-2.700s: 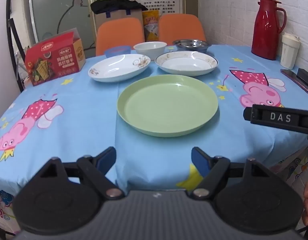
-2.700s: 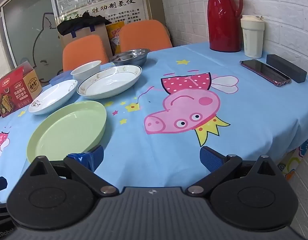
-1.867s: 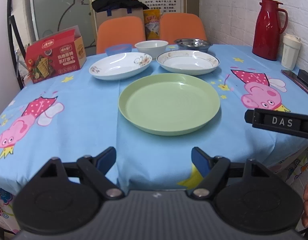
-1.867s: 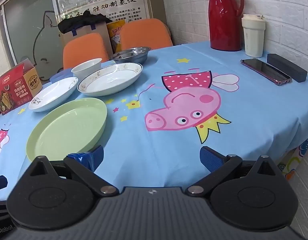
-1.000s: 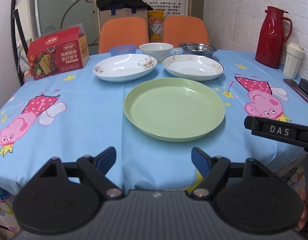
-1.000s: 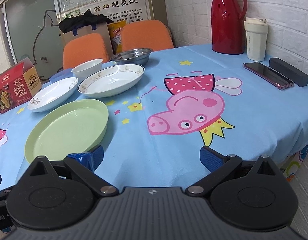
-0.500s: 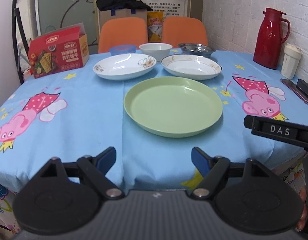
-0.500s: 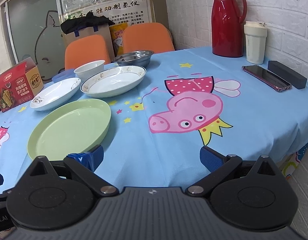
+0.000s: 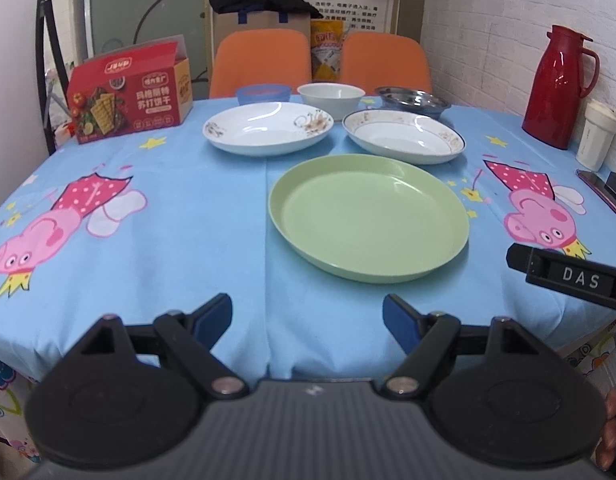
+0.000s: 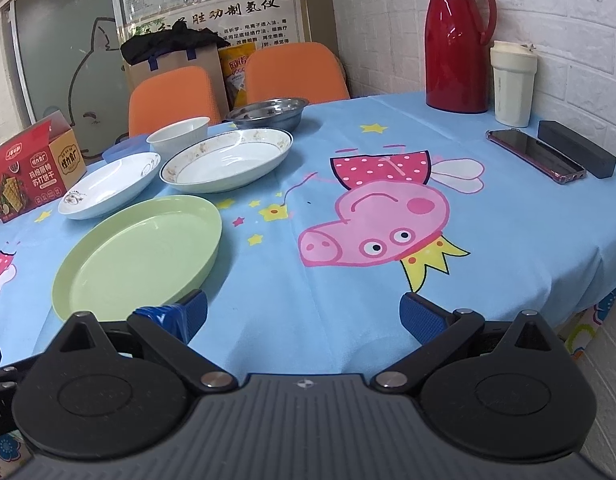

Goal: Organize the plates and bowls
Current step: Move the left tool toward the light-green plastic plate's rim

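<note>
Your left gripper (image 9: 307,316) hangs at the near edge of the table (image 9: 187,216), jaws spread wide with nothing between them, only blue cartoon-pig tablecloth beyond the blue pads. Your right gripper (image 10: 303,314) is likewise released and empty, held just off the near edge, with its left pad close to the near rim of the green plate (image 10: 137,250).

In the left wrist view the green plate (image 9: 368,216) lies flat just past your fingers, a little right of centre. Farther back sit two white plates side by side: the flowered white plate (image 9: 267,128) on the left and the gold-rimmed white plate (image 9: 404,140) on the right, its near rim just beside the green plate's far rim. Behind them stands a row of three: a blue bowl (image 9: 261,94) on the left, a white bowl (image 9: 331,96) in the middle and a steel bowl (image 9: 412,100) on the right.

A red cracker box (image 9: 129,92) stands at the far left. At the far right, by the brick wall, you have a red thermos (image 10: 454,40), a cream tumbler (image 10: 512,84), a phone (image 10: 534,154) and a dark case (image 10: 576,152). Two orange chairs (image 9: 259,60) stand behind the table.
</note>
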The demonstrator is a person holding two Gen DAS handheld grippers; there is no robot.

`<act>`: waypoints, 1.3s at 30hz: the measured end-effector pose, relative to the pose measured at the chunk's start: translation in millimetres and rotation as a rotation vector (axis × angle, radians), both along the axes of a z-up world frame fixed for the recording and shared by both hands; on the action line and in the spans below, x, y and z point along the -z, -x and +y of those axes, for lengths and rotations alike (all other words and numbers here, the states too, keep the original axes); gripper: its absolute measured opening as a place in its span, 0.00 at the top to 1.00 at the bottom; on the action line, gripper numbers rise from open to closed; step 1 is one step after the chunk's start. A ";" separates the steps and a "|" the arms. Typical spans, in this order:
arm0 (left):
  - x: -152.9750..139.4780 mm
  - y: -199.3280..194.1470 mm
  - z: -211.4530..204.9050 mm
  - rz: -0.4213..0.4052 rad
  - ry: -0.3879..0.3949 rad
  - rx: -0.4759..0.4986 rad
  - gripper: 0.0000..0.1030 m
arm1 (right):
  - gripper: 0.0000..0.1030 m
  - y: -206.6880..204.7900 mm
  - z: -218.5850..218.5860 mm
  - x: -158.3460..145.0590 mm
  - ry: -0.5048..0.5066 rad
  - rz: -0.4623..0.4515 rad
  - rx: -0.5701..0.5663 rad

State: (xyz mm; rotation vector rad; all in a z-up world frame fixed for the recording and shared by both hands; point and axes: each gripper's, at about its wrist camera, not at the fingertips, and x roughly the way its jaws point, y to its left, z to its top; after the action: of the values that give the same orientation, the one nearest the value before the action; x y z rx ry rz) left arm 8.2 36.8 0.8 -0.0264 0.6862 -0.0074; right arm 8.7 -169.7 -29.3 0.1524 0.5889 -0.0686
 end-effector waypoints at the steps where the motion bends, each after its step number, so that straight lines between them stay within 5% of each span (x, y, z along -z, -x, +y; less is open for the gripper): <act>1: 0.1 -1.4 1.6 0.003 0.003 -0.005 0.25 | 0.12 -0.5 0.4 -0.1 0.000 0.000 -0.003; 39: -7.5 -43.6 13.6 0.044 0.002 -0.045 0.24 | 0.12 -30.5 18.3 -13.2 0.034 0.024 -0.046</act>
State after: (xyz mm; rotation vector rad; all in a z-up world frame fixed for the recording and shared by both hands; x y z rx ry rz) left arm 51.8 50.3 8.3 -0.0444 0.7291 0.0357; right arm 39.2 -151.5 -16.1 0.1049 0.6150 -0.0357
